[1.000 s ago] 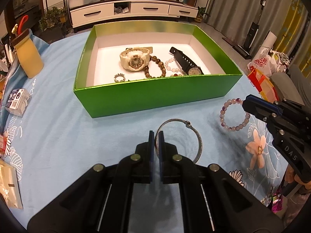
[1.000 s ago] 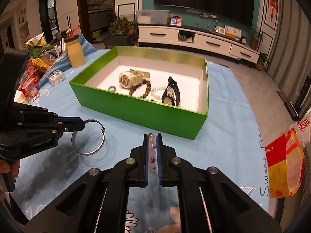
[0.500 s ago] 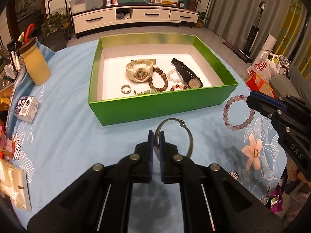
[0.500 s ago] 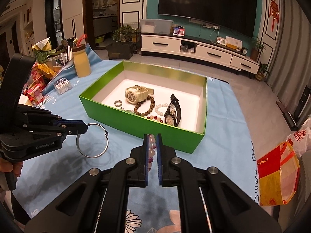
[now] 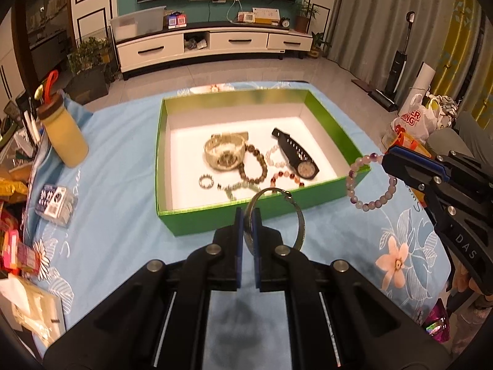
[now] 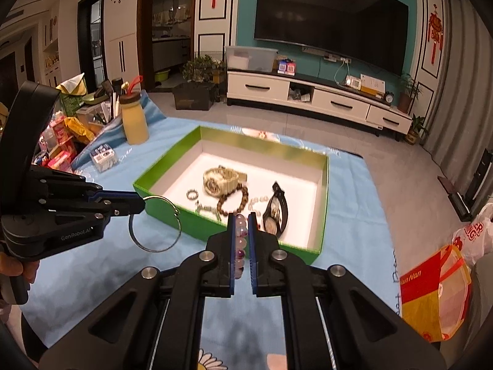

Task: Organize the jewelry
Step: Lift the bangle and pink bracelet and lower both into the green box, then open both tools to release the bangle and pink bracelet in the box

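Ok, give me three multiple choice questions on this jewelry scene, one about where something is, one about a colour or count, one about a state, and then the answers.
1. Where is the black watch?
A. on the cloth
B. in the box
C. in a claw

2. What colour are the box walls outside?
A. green
B. red
C. black

3. What state is the left claw in?
A. open, holding nothing
B. shut on the metal ring
C. shut on a watch

Answers:
1 B, it lies on the box's white floor.
2 A, the near wall is bright green.
3 B, the metal ring sits pinched between its fingers, while the right claw grips the bead bracelet.
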Motion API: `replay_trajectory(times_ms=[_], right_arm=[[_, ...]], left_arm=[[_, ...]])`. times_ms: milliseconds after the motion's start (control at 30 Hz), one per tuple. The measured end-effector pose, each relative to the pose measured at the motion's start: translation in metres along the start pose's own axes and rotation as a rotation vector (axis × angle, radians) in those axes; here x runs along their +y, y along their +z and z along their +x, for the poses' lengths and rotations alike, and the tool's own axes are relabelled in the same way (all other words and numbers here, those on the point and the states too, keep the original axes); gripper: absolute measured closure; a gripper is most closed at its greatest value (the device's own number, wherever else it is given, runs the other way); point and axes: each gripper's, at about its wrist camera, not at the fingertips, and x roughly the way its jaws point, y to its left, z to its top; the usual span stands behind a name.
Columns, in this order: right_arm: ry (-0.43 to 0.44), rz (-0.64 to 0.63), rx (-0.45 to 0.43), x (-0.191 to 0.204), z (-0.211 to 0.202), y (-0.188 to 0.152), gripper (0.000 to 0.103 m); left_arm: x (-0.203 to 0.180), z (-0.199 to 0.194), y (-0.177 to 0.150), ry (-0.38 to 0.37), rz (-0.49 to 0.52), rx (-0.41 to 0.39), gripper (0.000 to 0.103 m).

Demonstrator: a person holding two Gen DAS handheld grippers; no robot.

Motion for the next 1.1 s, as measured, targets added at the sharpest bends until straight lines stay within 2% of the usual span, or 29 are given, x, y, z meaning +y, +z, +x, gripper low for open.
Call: replay_trajectory(times_ms=[267,433,667,900,1033,1100], right_arm=[[-0.006,0.02,-0.044,-0.013,0.007,0.028,0.096],[-0.001,0.041,-0.04,-0.024,0.022,0.04,0.096],[0.035,0.077,0.039,-0.032,0.07,0.047,0.096],[0.05,0.069,0.152,-0.025,0.124,0.039,0.096],[0.05,0.065,0.196,-0.022,0.141,0.032,0.096],[0.045,0.062,0.204,-0.02,0.142,0.03,0.095]], left_arm=[[-0.001,0.002,0.034,0.002,0.009,-0.043,0.098],[0.003,0.019,0.054,0.006,-0.005,-0.04,0.098],[0.015,0.066,0.075,0.028,-0.034,0.026,0.098],[0.024,0.116,0.069,0.077,-0.039,0.124,0.096],[0.023,0.123,0.066,0.086,-0.029,0.141,0.096],[0.023,0.122,0.066,0.095,-0.023,0.135,0.09]])
